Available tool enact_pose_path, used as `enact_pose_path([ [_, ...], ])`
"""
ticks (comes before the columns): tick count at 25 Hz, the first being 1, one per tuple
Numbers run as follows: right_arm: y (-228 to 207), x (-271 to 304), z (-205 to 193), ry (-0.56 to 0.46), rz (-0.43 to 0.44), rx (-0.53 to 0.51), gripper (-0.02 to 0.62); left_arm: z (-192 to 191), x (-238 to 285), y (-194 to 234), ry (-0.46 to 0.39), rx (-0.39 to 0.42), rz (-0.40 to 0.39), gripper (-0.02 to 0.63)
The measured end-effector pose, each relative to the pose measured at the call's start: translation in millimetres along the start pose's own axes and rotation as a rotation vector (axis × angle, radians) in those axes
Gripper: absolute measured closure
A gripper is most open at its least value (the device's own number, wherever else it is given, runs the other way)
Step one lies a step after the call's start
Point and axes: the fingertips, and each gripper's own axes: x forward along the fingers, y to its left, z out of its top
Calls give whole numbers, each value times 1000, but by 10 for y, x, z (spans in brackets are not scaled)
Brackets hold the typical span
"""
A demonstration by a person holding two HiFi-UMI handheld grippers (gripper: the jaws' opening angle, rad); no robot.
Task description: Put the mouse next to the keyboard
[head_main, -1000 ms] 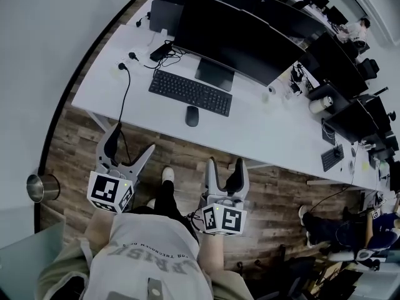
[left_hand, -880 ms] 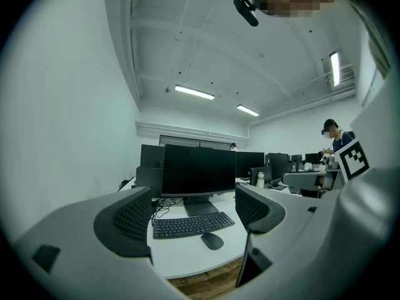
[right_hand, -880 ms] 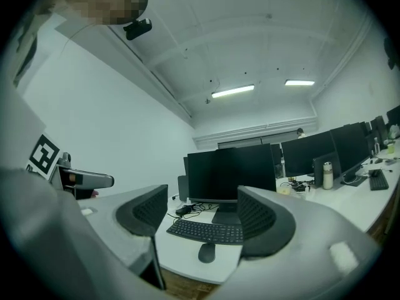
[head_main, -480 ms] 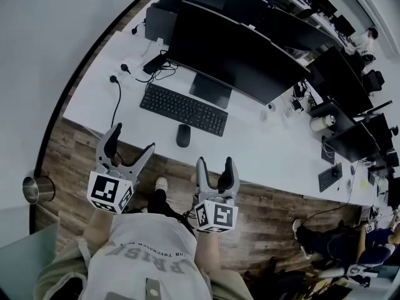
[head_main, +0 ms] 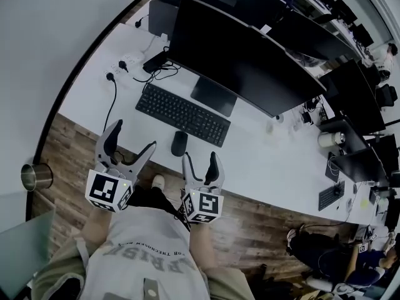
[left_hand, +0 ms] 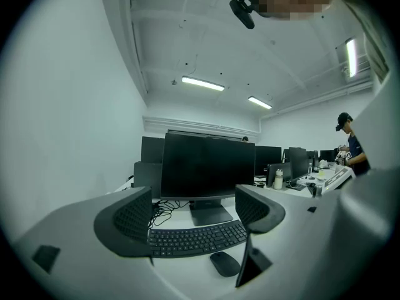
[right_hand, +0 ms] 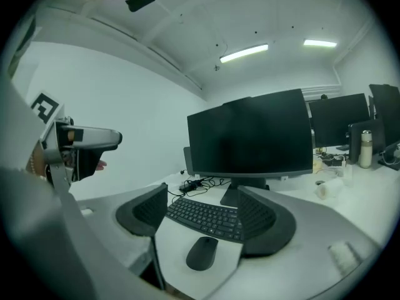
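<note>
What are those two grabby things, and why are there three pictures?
A person is holding two hand tools called grippers, each with two jaws like tongs. The left gripper and right gripper are both open and hold nothing. One picture comes from a camera on the person's head, looking down. The other two come from small cameras riding on each gripper, looking out between its jaws. On the white desk lie a black keyboard and a black mouse, in front of a dark monitor. The right gripper points at the mouse.
</note>
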Motion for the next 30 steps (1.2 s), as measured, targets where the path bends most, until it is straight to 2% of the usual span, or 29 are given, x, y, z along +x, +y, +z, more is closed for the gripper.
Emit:
enact_pose_path([
  [6,-35,407,-494,146,-9,18,256,51,139,-1,23,10,-7,206],
  [11,18,687,-954,273,-15,9,255,25,305,-21,48,14,-45,206],
  [18,-59,934,-1510,436,-72,-8,255,-27,460,58,77,-2,-67,206],
  [30,-81,1095,-2034,610,-122,15,255,-136,628,244,117,-19,-87,206],
])
